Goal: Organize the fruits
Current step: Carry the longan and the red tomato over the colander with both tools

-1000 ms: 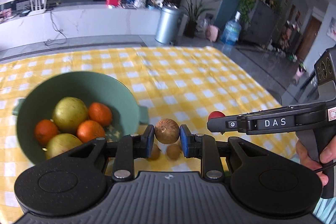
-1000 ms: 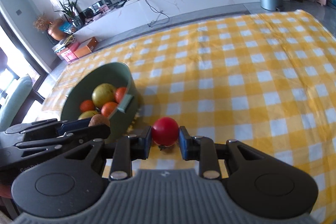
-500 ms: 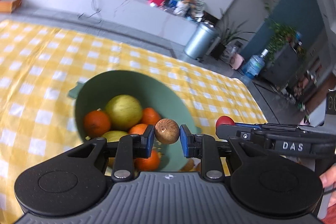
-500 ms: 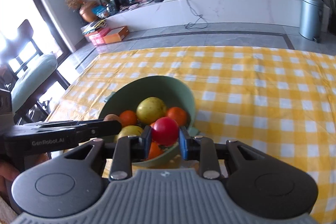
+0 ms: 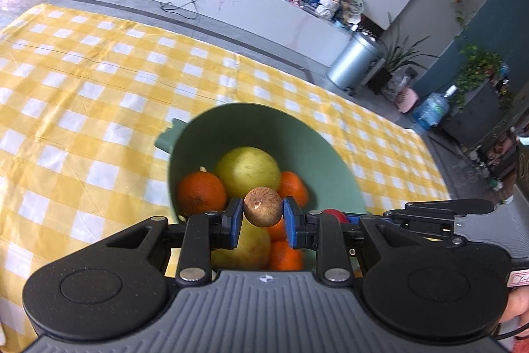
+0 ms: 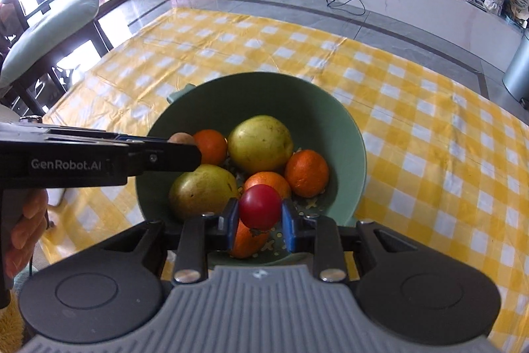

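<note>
— Over green bowl (image 6: 347, 134), L side: left gripper (image 5: 263, 217) w/ fingers (image 5: 233, 222) pinching small brown fruit (image 5: 263, 210), held above rim.
— And R?
— Right gripper (image 6: 260, 215), fingers (image 6: 288, 225) clamped on red fruit (image 6: 260, 205), just above oranges (image 6: 306, 168).
— Bowl contents?
— Oranges plus two yellow-green pears (image 6: 260, 144); sits on yellow checked desk (image 6: 429, 134).

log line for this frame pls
left gripper: shut on brown fruit | right gripper: shut on red fruit | both over green bowl
</note>
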Tool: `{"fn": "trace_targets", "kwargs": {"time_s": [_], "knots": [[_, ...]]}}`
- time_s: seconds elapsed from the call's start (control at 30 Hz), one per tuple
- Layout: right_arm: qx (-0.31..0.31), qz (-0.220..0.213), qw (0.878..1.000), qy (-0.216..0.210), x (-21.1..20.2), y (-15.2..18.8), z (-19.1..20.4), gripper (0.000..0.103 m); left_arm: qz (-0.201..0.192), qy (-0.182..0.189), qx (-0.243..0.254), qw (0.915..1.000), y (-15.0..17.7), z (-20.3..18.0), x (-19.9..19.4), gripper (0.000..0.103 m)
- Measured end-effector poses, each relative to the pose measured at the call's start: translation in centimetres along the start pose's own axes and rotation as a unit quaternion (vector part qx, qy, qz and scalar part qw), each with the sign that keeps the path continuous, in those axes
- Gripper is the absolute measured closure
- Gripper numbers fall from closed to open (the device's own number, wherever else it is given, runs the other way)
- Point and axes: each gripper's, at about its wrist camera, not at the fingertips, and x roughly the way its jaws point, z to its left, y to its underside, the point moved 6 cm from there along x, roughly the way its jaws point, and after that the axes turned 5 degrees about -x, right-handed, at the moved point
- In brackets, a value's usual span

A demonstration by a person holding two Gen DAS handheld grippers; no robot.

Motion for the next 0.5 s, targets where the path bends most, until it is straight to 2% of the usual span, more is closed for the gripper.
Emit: {"fn": "trace_targets", "kwargs": {"time_s": [0.13,0.33,0.5], "knots": [[0.0,-0.004,1.0,-0.012,1.1,-1.0,0.4,0.079,0.007,-0.009,-0.014,0.9998,-0.2,0.9,0.7,0.074],[-0.033,0.0,0.999,-0.015,3.0,-1.8,1.6,0.08,0.013,-0.013,-0.02,0.9996,-0.3,1.3,1.0,0.074],[-0.012,0.0,1.0,-0.024,4.1,-2.3,1.1,0.079,0.018,-0.021,-0.028,0.9992,-0.4,1.7,1.4,0.074]]}}
